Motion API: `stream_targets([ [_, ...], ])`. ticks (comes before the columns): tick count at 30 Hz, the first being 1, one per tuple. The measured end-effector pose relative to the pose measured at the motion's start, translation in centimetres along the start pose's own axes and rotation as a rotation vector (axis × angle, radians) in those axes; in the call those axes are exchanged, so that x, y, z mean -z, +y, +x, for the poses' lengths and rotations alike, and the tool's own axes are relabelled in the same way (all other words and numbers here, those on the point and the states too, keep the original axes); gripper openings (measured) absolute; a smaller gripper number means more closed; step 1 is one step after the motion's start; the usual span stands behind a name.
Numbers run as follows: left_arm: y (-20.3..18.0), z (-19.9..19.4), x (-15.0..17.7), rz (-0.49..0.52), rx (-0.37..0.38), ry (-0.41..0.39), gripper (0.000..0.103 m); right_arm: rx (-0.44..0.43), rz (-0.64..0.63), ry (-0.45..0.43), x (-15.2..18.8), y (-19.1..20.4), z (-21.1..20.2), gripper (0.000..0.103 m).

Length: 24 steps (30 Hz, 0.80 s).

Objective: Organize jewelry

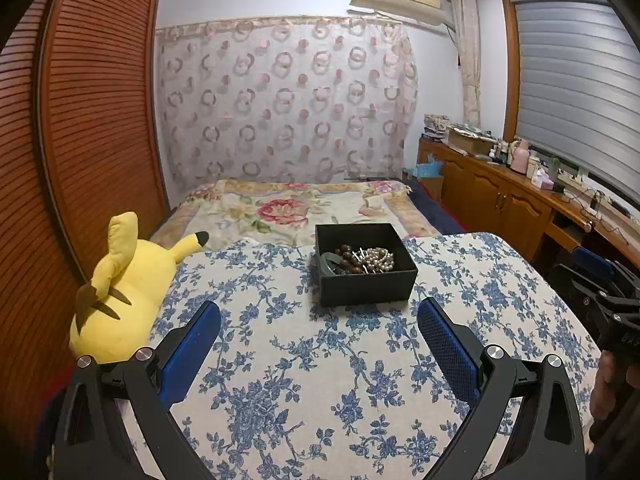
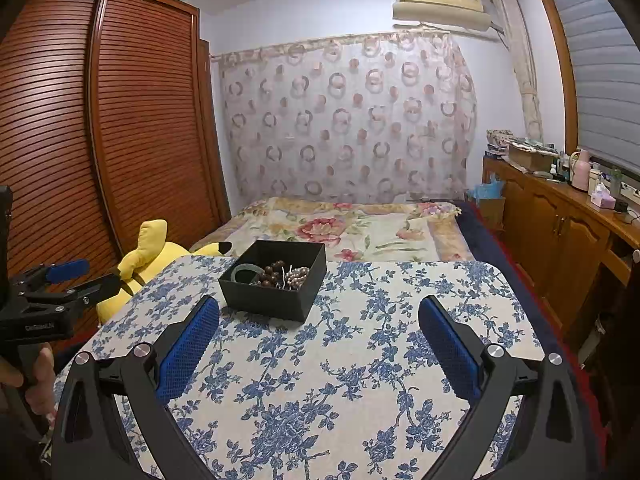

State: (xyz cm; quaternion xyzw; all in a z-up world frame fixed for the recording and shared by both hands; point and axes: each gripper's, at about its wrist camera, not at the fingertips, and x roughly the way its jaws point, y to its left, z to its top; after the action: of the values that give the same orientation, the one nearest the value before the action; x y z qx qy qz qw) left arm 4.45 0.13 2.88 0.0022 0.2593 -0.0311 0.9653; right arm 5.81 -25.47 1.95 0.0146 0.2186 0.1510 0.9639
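Looking at progress: we judge the sorting close to done or done, since every piece we can see lies inside the black box (image 1: 366, 264) and nothing loose shows on the floral tablecloth (image 1: 304, 380).
Box contents: we make out dark wooden beads (image 1: 349, 259), a pearl strand (image 1: 378, 260) and a grey-green bangle (image 2: 243, 273), heaped together in one open compartment; we cannot tell whether they are tangled.
Box position: we see it standing toward the far edge of the table, well ahead of both tools, with the bed (image 1: 288, 208) behind it.
What may be left: we think only tidying the heap or adding a lid could remain, and no lid is in view.
Left gripper (image 1: 319, 336): we hold it with jaws spread wide and empty, its blue pads (image 1: 188, 356) standing apart over bare cloth short of the box.
Right gripper (image 2: 319, 336): we keep it fully spread as well, nothing between its pads (image 2: 186, 352), the box ahead and to its left.
Hand pose: we hold both tools tilted gently downward over the near half of the table, side by side and apart; each shows at the edge of the other's view, with our fingers (image 2: 38, 384) wrapped round the left handle.
Surroundings: we note a yellow plush toy (image 1: 124, 292) lying beside the table's left edge, touching neither tool.
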Motion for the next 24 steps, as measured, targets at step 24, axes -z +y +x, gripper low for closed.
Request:
stream_targets([
  [24,-0.59,-0.21,0.28,0.007,0.005,-0.007,0.095,0.012,0.0,0.002,0.24,0.02,0.22,0.101],
])
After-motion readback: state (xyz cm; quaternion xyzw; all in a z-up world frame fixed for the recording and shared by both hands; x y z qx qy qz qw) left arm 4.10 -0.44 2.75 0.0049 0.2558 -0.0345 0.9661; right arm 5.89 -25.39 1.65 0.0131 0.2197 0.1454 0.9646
